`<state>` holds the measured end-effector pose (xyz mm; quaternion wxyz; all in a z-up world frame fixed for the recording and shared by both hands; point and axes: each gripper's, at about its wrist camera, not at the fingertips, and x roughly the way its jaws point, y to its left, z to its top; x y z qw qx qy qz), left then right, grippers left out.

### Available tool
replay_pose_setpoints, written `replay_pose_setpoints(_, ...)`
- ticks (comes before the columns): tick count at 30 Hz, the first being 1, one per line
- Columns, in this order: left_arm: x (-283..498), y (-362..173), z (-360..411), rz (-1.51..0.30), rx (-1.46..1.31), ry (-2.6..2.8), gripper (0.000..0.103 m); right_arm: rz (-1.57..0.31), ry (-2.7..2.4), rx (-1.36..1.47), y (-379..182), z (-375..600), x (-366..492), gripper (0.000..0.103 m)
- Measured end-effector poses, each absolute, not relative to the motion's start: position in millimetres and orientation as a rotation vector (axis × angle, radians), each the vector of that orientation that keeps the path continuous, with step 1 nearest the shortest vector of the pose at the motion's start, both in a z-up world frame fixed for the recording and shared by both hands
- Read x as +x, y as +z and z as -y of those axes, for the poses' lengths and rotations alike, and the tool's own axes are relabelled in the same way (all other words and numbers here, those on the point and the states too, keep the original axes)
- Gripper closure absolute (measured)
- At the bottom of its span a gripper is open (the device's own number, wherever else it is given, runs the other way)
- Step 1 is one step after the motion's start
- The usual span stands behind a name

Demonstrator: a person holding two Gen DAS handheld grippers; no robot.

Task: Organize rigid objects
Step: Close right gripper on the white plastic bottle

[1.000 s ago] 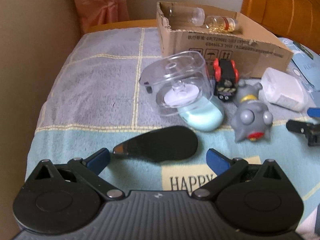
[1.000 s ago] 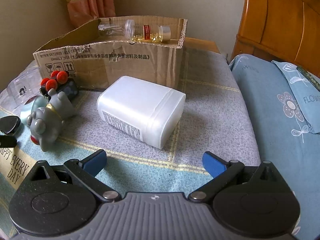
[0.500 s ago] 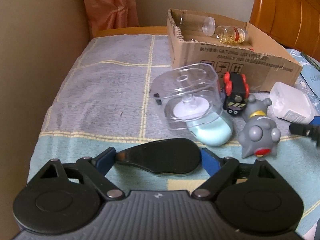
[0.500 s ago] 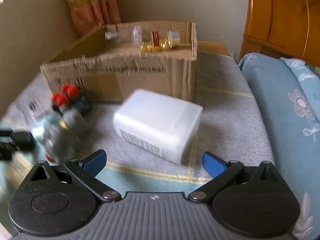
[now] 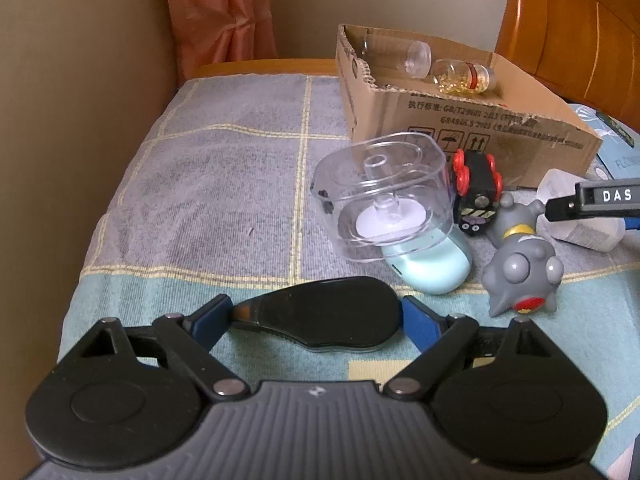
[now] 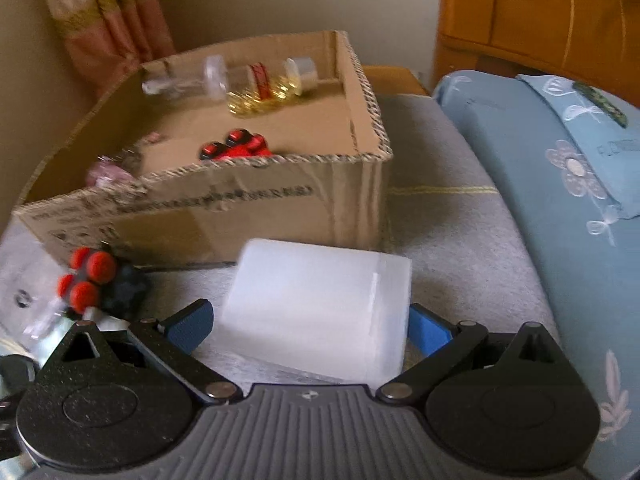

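My left gripper [image 5: 316,318] is open, its blue fingers on either side of a flat black oval object [image 5: 320,318] lying on the blanket. My right gripper [image 6: 310,322] is open around a white translucent plastic box [image 6: 320,304] in front of the cardboard box [image 6: 248,208]. The right gripper's finger also shows at the right edge of the left wrist view [image 5: 592,200], over the white box [image 5: 580,232]. The cardboard box [image 5: 460,128] holds a clear jar, a bottle of yellow capsules [image 5: 464,78] and red items [image 6: 236,150].
A clear plastic container [image 5: 384,208] lies on a pale blue object [image 5: 428,268]. A black toy with red wheels [image 5: 476,196] and a grey rubber toy [image 5: 520,268] lie beside it. A wall stands left, a wooden headboard [image 5: 580,36] and blue pillow [image 6: 560,184] right.
My left gripper moved forward so the black oval object now sits between its fingers. My right gripper advanced onto the white box, which now sits between its fingers.
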<state>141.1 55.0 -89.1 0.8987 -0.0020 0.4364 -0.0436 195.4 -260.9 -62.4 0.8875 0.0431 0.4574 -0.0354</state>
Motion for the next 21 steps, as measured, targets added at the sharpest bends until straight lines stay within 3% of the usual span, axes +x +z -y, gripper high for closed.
replay_pose_setpoints(17,143.1,-89.6,-52.9,-0.921,0.011,-0.057,0.013,-0.967,-0.124,0.045,-65.2,261.7,201.7,0.000)
replay_pose_setpoints(21,143.1,-89.3,-53.3,-0.924,0.010,-0.059,0.013,-0.986,-0.122,0.021,-67.4,260.6,203.1,0.011)
